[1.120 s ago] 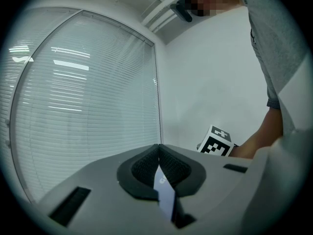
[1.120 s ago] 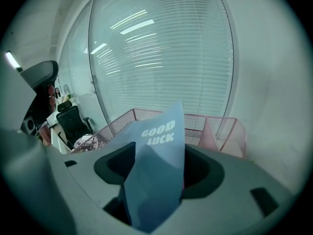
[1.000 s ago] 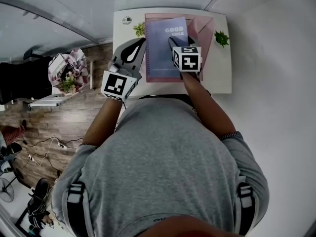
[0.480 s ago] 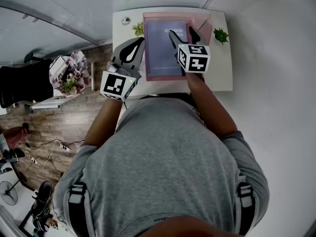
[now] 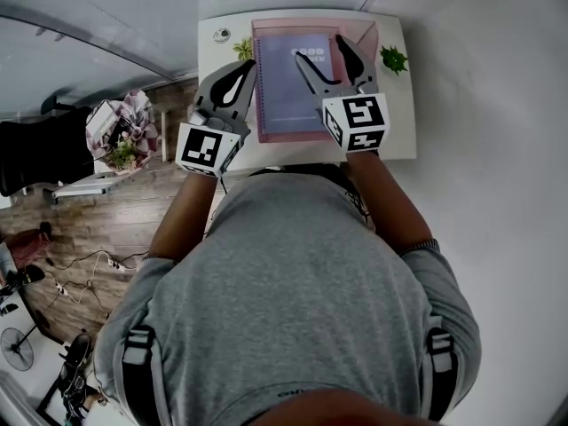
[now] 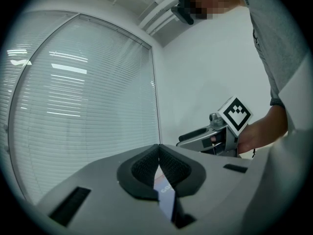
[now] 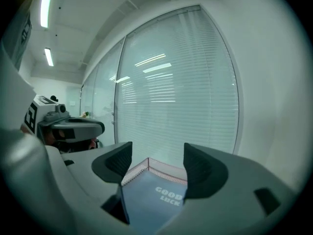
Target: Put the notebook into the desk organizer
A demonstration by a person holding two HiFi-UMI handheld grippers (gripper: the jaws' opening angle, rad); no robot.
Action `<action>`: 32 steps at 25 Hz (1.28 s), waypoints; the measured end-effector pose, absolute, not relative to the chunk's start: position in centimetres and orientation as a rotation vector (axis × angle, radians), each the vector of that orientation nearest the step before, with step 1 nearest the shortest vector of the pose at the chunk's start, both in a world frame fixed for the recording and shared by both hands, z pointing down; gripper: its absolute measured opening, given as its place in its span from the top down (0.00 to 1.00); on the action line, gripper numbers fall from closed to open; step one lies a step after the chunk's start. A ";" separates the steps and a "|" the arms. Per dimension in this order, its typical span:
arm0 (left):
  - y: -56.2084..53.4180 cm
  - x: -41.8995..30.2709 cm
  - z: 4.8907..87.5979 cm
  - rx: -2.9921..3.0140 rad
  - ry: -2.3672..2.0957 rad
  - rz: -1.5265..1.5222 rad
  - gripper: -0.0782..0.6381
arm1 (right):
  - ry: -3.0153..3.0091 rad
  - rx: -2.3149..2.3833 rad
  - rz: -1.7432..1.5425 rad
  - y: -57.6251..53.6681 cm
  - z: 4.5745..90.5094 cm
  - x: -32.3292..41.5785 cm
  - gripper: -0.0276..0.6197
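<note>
over the notebook [image 5: 286, 91] in its organizer [image 5: 366, 35]: right gripper [image 5: 319, 50] agape, empty; left gripper [image 5: 243, 69] closed

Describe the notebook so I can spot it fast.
On the white desk, look in the pink mesh organizer at its middle. The notebook lies inside it: blue-grey cover, spiral binding along one long edge, white GOOD LUCK lettering. The two plants beside the organizer are small and green.

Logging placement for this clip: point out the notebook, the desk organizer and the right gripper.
notebook [image 5: 284, 91]: head view, cover middle.
desk organizer [image 5: 293, 24]: head view, far rim.
right gripper [image 5: 319, 50]: head view, midway between its open fingertips.
</note>
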State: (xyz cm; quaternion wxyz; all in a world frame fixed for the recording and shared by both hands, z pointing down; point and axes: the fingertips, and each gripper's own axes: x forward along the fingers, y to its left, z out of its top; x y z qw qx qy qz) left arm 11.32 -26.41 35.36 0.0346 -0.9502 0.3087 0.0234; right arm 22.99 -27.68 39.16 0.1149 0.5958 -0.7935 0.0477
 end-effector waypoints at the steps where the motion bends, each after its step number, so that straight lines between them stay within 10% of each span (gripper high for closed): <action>1: -26.3 11.4 35.3 -2.921 0.945 0.076 0.86 | -2.350 1.738 0.143 -27.3 38.8 22.8 0.42; 9: -25.4 11.6 35.2 -2.916 0.924 0.085 0.86 | -2.496 1.670 0.165 -24.7 37.0 21.9 0.44; 32: -21.8 12.8 36.4 -2.976 0.855 0.087 0.86 | -2.559 1.588 0.014 -19.2 38.7 21.3 0.95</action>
